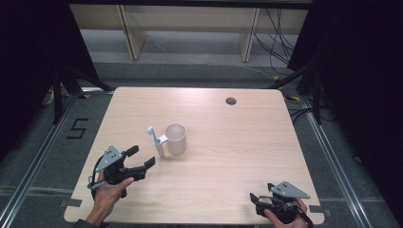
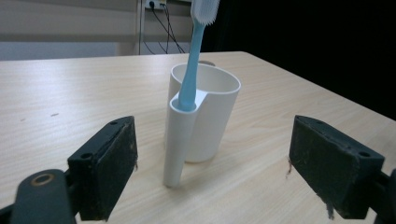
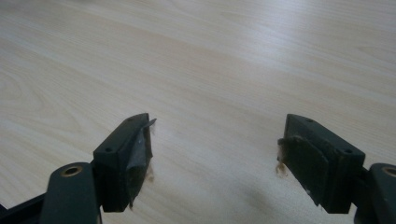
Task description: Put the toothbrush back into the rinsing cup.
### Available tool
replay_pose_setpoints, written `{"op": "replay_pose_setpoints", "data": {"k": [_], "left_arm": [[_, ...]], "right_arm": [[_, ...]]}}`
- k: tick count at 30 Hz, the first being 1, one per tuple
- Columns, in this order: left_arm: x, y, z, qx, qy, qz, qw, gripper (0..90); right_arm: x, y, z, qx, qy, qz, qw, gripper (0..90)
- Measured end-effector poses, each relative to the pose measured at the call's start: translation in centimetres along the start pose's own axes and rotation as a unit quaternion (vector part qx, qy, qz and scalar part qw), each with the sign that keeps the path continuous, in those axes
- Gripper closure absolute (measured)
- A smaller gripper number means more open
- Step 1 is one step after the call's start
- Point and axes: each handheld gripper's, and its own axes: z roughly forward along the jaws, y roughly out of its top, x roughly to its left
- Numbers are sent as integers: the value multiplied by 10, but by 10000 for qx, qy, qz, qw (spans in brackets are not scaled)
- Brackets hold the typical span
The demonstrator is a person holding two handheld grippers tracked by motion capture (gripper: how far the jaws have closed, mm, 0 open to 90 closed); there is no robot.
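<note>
A white cup (image 1: 177, 138) stands upright near the table's middle, with a narrow white tube (image 1: 160, 148) joined to its left side. A light blue toothbrush (image 1: 153, 135) stands in that tube, bristles up. My left gripper (image 1: 143, 156) is open just short of the tube, at its near left, its jaws apart from it. In the left gripper view the cup (image 2: 215, 112) and toothbrush (image 2: 192, 65) sit centred beyond the open left gripper (image 2: 212, 163). My right gripper (image 1: 256, 202) rests at the table's front right, open over bare wood (image 3: 217, 140).
The light wood table (image 1: 228, 156) has a round cable hole (image 1: 231, 100) at the back right. Behind it are wooden furniture legs (image 1: 134, 38) and loose cables (image 1: 278, 42) on the floor. A "5" (image 1: 77, 128) is marked on the floor at left.
</note>
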Motion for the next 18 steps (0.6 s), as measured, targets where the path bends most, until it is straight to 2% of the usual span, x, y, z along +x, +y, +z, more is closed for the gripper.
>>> {"op": "replay_pose_setpoints", "data": {"k": [3, 7, 8, 9, 11, 15, 17, 18], "left_arm": [[0, -2, -5, 68, 2, -1, 10000, 146], [-2, -5, -7, 178, -103, 28, 9998, 146], [-3, -6, -8, 214, -121, 37, 9997, 146], [-3, -7, -8, 247, -124, 22, 9996, 146], [-4, -8, -7, 253, -201, 19, 9995, 146], [-8, -9, -10, 321, -229, 27, 9992, 146], [-10, -9, -11, 277, -302, 12, 9992, 147], [-12, -9, -13, 343, -287, 42, 9990, 146]], "right_arm": [[0, 0, 0, 8, 17, -4, 10000, 253], [0, 0, 0, -2, 7, -36, 10000, 252], [1, 0, 0, 26, 48, 29, 10000, 252], [0, 0, 0, 3, 0, -28, 10000, 253], [0, 0, 0, -19, -8, 20, 10000, 253], [0, 0, -1, -1, 1, -3, 10000, 253], [1, 0, -1, 4, 15, 10, 10000, 252], [1, 0, -1, 7, 19, 9, 10000, 253]]}}
